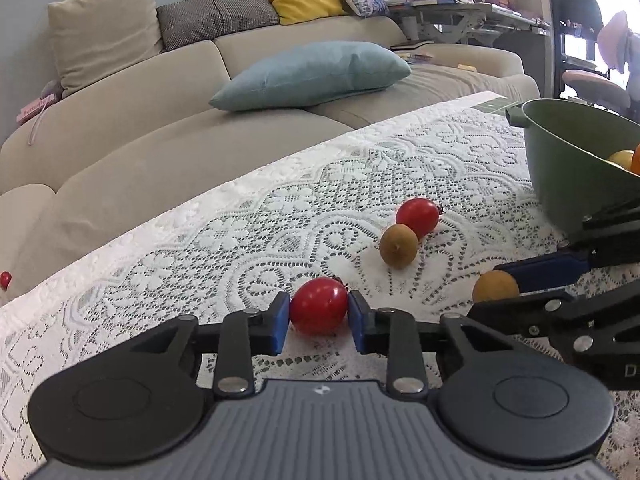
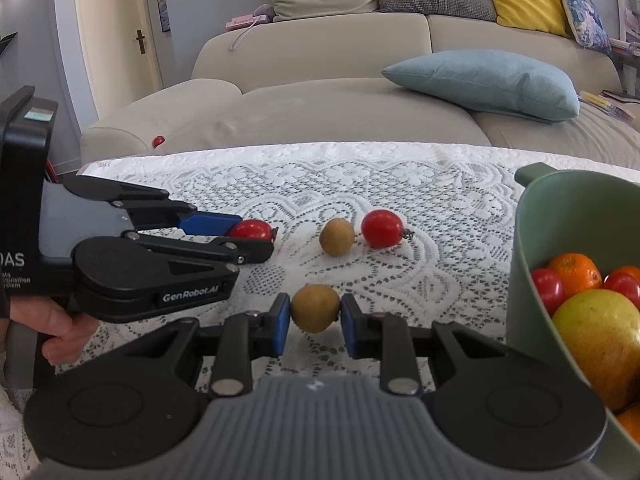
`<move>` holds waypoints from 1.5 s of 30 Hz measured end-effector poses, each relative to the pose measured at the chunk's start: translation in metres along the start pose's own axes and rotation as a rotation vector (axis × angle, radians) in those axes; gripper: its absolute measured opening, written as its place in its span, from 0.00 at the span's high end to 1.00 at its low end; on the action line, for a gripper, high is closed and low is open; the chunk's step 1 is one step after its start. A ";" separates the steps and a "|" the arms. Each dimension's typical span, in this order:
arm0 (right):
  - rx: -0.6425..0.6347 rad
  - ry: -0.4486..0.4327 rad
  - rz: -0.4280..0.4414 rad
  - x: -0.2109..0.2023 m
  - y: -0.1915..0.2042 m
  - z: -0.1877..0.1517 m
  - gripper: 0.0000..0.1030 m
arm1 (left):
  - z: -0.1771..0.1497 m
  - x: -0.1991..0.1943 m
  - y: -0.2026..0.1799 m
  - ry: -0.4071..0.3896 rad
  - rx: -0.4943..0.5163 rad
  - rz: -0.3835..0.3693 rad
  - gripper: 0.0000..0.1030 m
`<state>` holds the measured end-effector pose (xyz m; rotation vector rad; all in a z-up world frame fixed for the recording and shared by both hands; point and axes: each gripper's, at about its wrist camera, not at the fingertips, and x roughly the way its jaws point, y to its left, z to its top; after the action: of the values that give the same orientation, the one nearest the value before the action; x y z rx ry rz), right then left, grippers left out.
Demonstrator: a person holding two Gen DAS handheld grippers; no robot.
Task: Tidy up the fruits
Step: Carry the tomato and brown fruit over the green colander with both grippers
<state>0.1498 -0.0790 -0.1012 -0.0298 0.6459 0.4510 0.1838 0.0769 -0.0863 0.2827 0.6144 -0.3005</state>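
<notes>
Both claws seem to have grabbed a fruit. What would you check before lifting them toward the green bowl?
1. Left gripper pads on the red tomato: ok, both pads touch it.
2. Right gripper on the brown fruit: ok, clamped on both sides.
3. Grips firm enough to lift: cannot tell.
4. Green bowl has room: ok, space above the fruit inside.
5. Loose red tomato and brown fruit clear of both grippers: ok.
</notes>
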 end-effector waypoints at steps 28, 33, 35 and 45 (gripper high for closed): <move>0.007 -0.217 -0.181 -0.124 -0.052 0.023 0.77 | 0.073 -0.097 -0.076 -0.155 -0.083 -0.147 0.67; 0.019 -0.192 -0.247 -0.136 -0.078 0.016 0.77 | 0.089 -0.090 -0.103 -0.135 -0.058 -0.232 0.67; 0.018 -0.175 -0.266 -0.137 -0.086 0.013 0.77 | 0.094 -0.085 -0.114 -0.125 -0.044 -0.250 0.67; -0.028 -0.105 -0.327 -0.128 -0.107 0.003 0.77 | 0.102 -0.048 -0.146 -0.022 -0.025 -0.311 0.67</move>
<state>0.1054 -0.2254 -0.0358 -0.1358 0.5192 0.1446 0.1471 -0.0831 -0.0024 0.1591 0.6402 -0.5936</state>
